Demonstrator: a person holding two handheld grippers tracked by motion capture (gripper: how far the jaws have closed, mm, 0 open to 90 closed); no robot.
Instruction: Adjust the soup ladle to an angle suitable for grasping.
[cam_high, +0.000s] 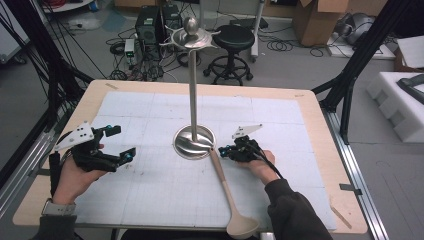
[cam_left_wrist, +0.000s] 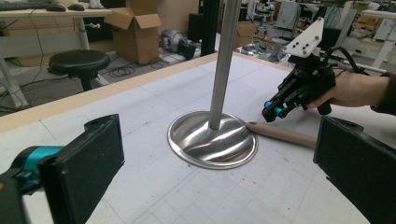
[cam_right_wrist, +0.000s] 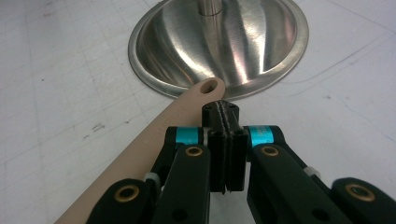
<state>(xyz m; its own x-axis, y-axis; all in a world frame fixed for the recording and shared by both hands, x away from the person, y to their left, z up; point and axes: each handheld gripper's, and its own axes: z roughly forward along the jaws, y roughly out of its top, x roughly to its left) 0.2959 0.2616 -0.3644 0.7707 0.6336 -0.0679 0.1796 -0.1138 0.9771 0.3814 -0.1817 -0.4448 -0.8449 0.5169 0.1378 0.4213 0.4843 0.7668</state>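
Both tongs are over the white table mat (cam_high: 150, 190). Right tongs (cam_right_wrist: 223, 112) have their two black jaws pressed tight together, with nothing between them, and their tip sits just beside the top end of a tan ladle (cam_right_wrist: 154, 140). Left tongs (cam_high: 120, 145) are spread wide, holding nothing, well off to the other side of a shiny metal stand (cam_high: 194, 141). From the right tongs, the ladle lies flat on the mat, touching or nearly touching their left side. Its handle end, with a small round hole in it, points away from the tongs and rests at the rim of the stand's round base. Its bowl end lies back toward the person, near the table edge. It is long, smooth and light brown, with a thin handle and a deep round cup. What could go wrong? I think the closed jaws might just push the handle sideways and not catch it, because they need to open first. The handle looks smooth, so it might slip out of a grip near its end, and the heavy cup might make it tip. The tongs could also bump the stand.
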